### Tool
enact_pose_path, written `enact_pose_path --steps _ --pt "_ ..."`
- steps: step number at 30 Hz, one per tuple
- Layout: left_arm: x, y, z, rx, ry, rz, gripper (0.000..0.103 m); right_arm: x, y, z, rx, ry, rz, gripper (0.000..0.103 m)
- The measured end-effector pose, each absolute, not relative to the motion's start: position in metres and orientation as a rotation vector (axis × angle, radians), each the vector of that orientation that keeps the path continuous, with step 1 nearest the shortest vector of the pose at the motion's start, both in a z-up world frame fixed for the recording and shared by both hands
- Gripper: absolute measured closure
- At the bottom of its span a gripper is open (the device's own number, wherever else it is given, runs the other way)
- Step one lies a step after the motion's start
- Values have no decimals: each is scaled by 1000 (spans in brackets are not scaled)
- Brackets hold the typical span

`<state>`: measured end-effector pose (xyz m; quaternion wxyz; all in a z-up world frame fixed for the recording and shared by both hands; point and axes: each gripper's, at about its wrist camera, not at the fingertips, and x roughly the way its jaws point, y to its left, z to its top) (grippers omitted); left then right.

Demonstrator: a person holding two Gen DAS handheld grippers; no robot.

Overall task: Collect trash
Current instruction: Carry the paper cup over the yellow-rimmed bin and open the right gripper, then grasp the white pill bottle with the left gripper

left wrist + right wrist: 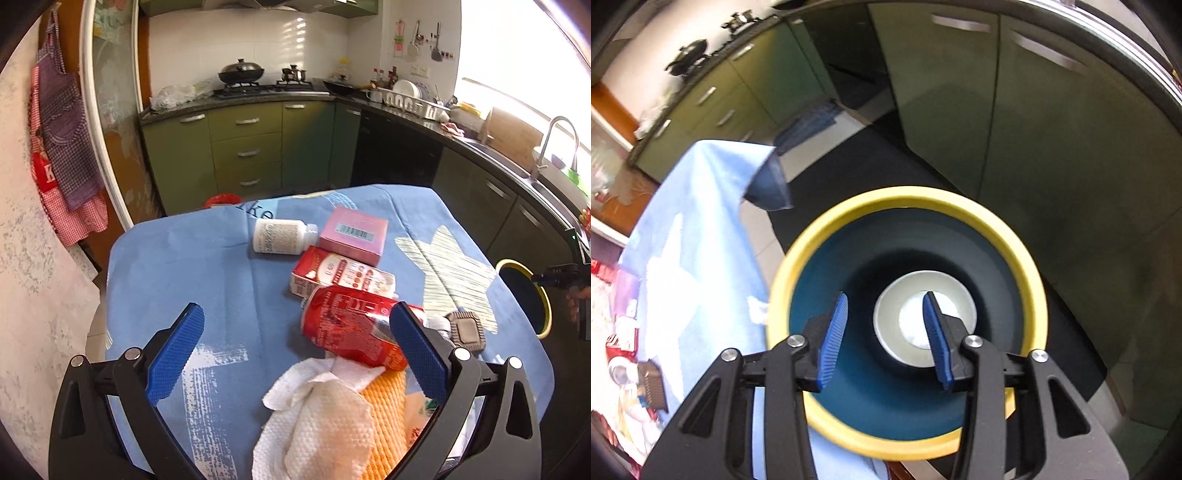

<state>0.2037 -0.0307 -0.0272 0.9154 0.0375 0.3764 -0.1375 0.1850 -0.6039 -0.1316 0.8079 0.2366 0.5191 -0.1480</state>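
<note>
Hovering over the yellow-rimmed bin (908, 325), the right gripper (884, 336) is seen with its jaws parted and nothing between them; a pale round object (886, 321) lies at the bottom of the bin. The left gripper (295, 354) is held wide apart above the blue tablecloth (207, 266), clamped on nothing. The remaining trash lies clustered on the cloth: a crushed red can (347, 332) just ahead of the left gripper, a crumpled paper towel (317, 417) below it, a red carton (340, 277) touching the can, a pink box (354, 230) and a white bottle (280, 236) further back. The can is judged to be light, thin-walled and somewhat slippery, already dented, so it is best taken across its middle, where the sides will yield slightly. The paper towel is soft and nearly weightless and could be pinched at any raised fold. The carton and box are probably stiff enough to be gripped across their narrow faces.
</note>
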Motion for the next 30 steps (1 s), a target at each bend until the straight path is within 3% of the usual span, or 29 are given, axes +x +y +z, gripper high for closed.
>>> enact_pose_path --steps 6,19,30 --pt "230 -44 -25 73 897 -379 4 169 -588 -122 485 1088 -269 60" --pt "395 -53 -75 173 1071 -225 7 163 -577 -129 491 1091 -252 59" --pt "419 -86 -92 216 1095 -264 9 173 -579 -141 497 1113 -235 58"
